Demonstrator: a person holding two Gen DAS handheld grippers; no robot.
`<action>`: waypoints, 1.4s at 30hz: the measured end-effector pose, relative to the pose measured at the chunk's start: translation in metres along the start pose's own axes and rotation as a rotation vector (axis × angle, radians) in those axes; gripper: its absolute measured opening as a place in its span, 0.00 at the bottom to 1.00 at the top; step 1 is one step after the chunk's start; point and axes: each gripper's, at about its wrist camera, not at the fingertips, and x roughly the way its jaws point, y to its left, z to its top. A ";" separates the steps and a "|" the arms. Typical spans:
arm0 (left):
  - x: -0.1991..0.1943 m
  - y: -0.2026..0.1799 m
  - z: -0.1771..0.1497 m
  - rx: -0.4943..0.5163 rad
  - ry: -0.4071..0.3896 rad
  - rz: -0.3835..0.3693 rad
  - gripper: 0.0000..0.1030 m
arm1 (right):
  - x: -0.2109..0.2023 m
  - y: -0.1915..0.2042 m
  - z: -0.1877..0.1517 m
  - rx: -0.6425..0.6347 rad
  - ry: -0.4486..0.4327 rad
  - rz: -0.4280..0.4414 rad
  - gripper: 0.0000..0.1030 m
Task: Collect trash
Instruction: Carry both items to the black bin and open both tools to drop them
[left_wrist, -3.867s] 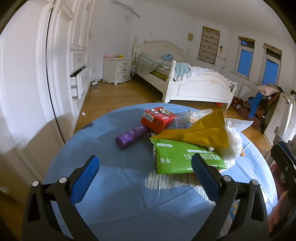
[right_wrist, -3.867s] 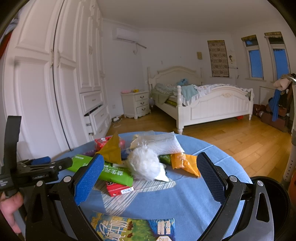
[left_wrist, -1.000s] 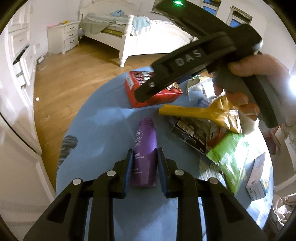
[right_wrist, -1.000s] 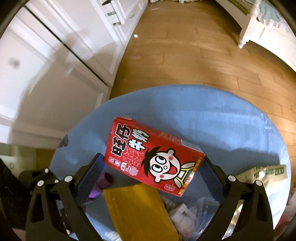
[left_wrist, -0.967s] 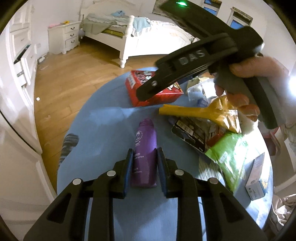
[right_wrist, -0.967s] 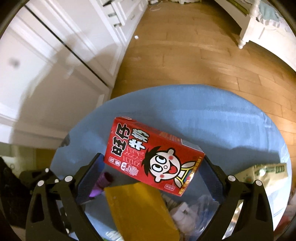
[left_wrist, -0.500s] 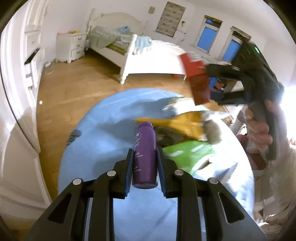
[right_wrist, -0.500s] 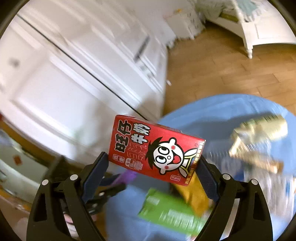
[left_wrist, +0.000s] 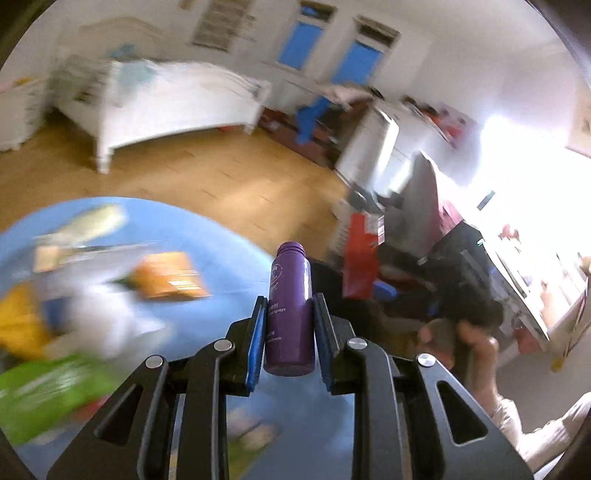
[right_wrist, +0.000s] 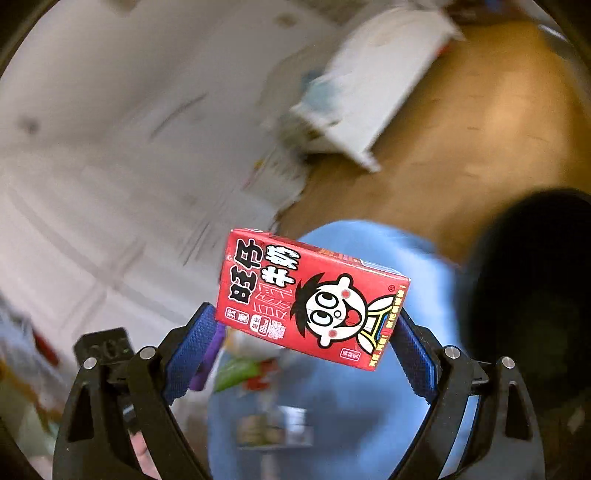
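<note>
My left gripper (left_wrist: 289, 325) is shut on a purple spray bottle (left_wrist: 289, 306) and holds it in the air past the right edge of the blue round table (left_wrist: 207, 236). My right gripper (right_wrist: 303, 332) is shut on a red milk carton (right_wrist: 310, 299) with a cartoon face, lifted above the table (right_wrist: 332, 398). The carton also shows in the left wrist view (left_wrist: 360, 258), to the right beyond the bottle. A black bin (right_wrist: 532, 295) sits to the right of the carton. Both views are blurred by motion.
Blurred trash lies on the table: an orange packet (left_wrist: 170, 275), a white fluffy thing (left_wrist: 99, 317), a green packet (left_wrist: 48, 384), a yellow bag (left_wrist: 18, 317). A white bed (left_wrist: 155, 99) stands across the wooden floor. A white cabinet (left_wrist: 373, 144) stands further right.
Both grippers have swung right, away from the table's middle, with their loads. The bottle is now beyond the table's right edge and the carton is near the black bin.
</note>
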 end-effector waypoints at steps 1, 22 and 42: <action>0.026 -0.010 0.004 0.003 0.037 -0.029 0.24 | -0.007 -0.020 0.000 0.034 -0.015 -0.018 0.87; 0.205 -0.052 0.007 0.050 0.345 0.059 0.24 | 0.018 -0.154 -0.021 0.118 0.005 -0.369 0.87; 0.109 -0.078 -0.014 0.196 0.185 0.090 0.78 | -0.023 -0.103 -0.030 -0.053 -0.067 -0.357 0.93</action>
